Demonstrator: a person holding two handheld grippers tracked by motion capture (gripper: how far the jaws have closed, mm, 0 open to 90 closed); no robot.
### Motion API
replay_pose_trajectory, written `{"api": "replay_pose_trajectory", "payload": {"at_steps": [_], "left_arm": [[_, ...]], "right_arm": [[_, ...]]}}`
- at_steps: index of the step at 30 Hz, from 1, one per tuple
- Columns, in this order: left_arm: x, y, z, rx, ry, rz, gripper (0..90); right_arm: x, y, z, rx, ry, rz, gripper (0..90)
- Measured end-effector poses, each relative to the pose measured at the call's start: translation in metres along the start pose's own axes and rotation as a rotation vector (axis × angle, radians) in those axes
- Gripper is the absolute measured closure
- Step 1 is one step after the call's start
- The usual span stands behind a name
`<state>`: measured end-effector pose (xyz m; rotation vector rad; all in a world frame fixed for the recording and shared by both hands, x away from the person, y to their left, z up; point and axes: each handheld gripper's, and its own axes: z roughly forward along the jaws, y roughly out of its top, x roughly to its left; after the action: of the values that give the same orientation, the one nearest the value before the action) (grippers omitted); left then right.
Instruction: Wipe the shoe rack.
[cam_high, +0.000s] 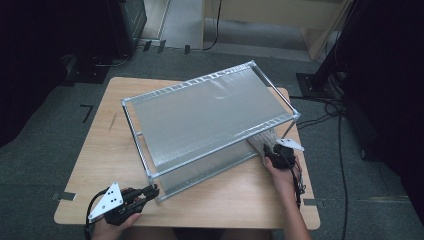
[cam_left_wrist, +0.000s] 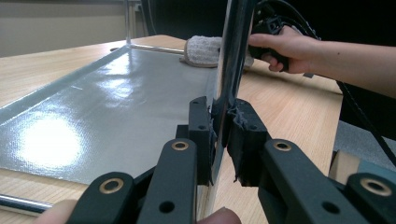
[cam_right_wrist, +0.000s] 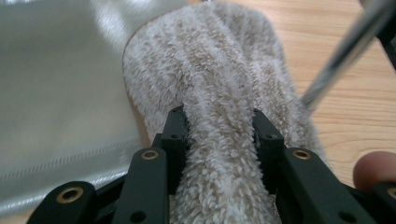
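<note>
A two-tier metal rack (cam_high: 205, 112) with grey shelves stands on the wooden table (cam_high: 235, 195). My left gripper (cam_high: 152, 191) is at the rack's near left corner. In the left gripper view its jaws (cam_left_wrist: 223, 123) are shut on the chrome corner post (cam_left_wrist: 233, 46). My right gripper (cam_high: 272, 152) is at the rack's right end by the lower shelf, shut on a fold of a beige terry towel (cam_high: 260, 141). In the right gripper view the towel (cam_right_wrist: 210, 60) bulges up between the pads (cam_right_wrist: 219, 130) and lies partly on the grey lower shelf (cam_right_wrist: 60, 93).
The rack covers most of the tabletop; bare wood runs along the near edge and the left side. Another chrome post (cam_right_wrist: 345, 56) slants close to the right gripper. Cables lie on the floor at the right, dark equipment at the left.
</note>
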<state>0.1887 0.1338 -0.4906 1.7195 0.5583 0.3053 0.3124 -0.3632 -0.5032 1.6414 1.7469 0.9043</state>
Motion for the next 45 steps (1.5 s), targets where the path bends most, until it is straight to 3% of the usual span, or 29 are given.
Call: {"api": "replay_pose_trajectory", "payload": {"at_steps": [1, 4, 8, 14, 21, 24, 26, 28, 30, 32, 37, 38, 45], "left_arm": [[0.0, 0.0, 0.0, -0.001, 0.0, -0.001, 80.4], [0.0, 0.0, 0.0, -0.001, -0.001, -0.003, 80.3], [0.0, 0.0, 0.0, 0.002, -0.004, -0.006, 80.3], [-0.005, 0.001, 0.003, 0.007, -0.017, 0.002, 80.4], [-0.005, 0.002, 0.005, 0.01, -0.027, 0.004, 80.4], [-0.007, 0.002, 0.006, 0.009, -0.033, 0.007, 80.4], [-0.007, 0.002, 0.006, 0.01, -0.03, 0.011, 80.4], [-0.007, 0.002, 0.006, 0.012, -0.031, 0.013, 80.5], [-0.007, 0.002, 0.006, 0.012, -0.031, 0.014, 80.5], [-0.007, 0.002, 0.006, 0.014, -0.032, 0.014, 80.5], [-0.007, 0.002, 0.006, 0.014, -0.033, 0.014, 80.5], [-0.007, 0.002, 0.005, 0.015, -0.033, 0.015, 80.5], [-0.006, 0.002, 0.006, 0.013, -0.038, 0.014, 80.5]], "right_arm": [[0.003, -0.001, 0.0, 0.004, -0.003, -0.025, 65.7], [0.016, -0.006, -0.003, 0.011, 0.023, -0.042, 65.9], [0.047, -0.015, -0.011, 0.018, 0.077, -0.116, 66.0], [0.112, -0.035, -0.031, 0.02, 0.223, -0.204, 66.1], [0.2, -0.059, -0.054, 0.022, 0.393, -0.321, 66.0], [0.236, -0.069, -0.065, 0.025, 0.5, -0.381, 65.9], [0.252, -0.075, -0.071, 0.021, 0.533, -0.42, 65.9], [0.261, -0.078, -0.074, 0.014, 0.538, -0.461, 65.9], [0.256, -0.075, -0.071, 0.02, 0.551, -0.456, 65.9], [0.246, -0.071, -0.067, 0.033, 0.554, -0.409, 66.0], [0.201, -0.059, -0.055, 0.017, 0.421, -0.373, 66.0], [0.187, -0.056, -0.052, 0.022, 0.395, -0.334, 65.9], [0.102, -0.034, -0.027, 0.016, 0.194, -0.192, 65.5]]}}
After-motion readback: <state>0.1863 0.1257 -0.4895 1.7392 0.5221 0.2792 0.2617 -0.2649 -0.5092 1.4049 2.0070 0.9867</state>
